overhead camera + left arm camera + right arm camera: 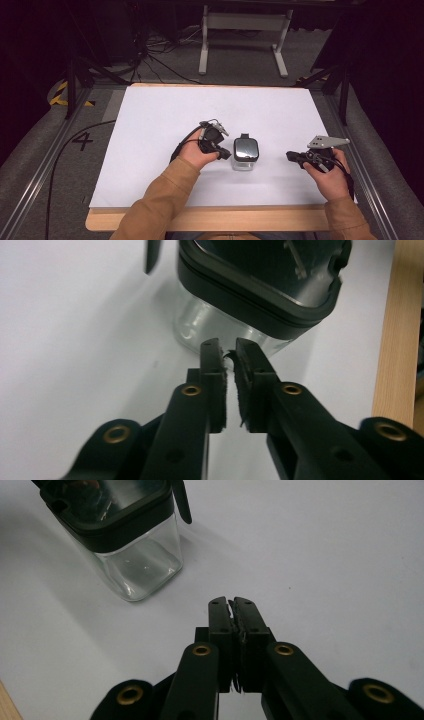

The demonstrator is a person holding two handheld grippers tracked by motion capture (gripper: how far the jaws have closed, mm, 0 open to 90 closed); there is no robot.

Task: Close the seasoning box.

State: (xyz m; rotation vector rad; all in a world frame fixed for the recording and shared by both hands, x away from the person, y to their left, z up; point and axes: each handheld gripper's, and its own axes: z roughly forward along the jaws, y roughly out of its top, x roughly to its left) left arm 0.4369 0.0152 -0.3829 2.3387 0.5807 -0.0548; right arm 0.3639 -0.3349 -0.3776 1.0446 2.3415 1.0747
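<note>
Two hand-held grippers flanked one small glass jar (245,159) at the near-middle of a white table (165,115), w/ the person's sleeves entering from the bottom edge of the high view. The left gripper (220,150) sat just beside the jar's left side; in the left gripper view its jaws were nearly together, a thin slit between the pads, holding nothing, tips close to the clear wall under the dark lid (260,285). The right gripper (295,157) lay apart from the jar on the other side, jaws pressed together and empty, tips pointing toward bare tabletop, per the right gripper view.

The step in hand appeared to be an approach to the jar, probably to steady it and work the lid. To do it well, the left gripper likely needed to spread its jaws before closing in, since the jar body looked far wider than the present gap. A grip low on the glass wall, square to a flat face rather than a rounded corner, seemed safest; smooth glass could slip or tip. The right gripper would prob. do best going for the small black tab (181,502) hanging at the lid's edge, approx. level w/ the rim.

As for contents: the jar looked empty, the clear wall (142,565) showing no solids or liquid. The lid sat on, seemingly closed.
</note>
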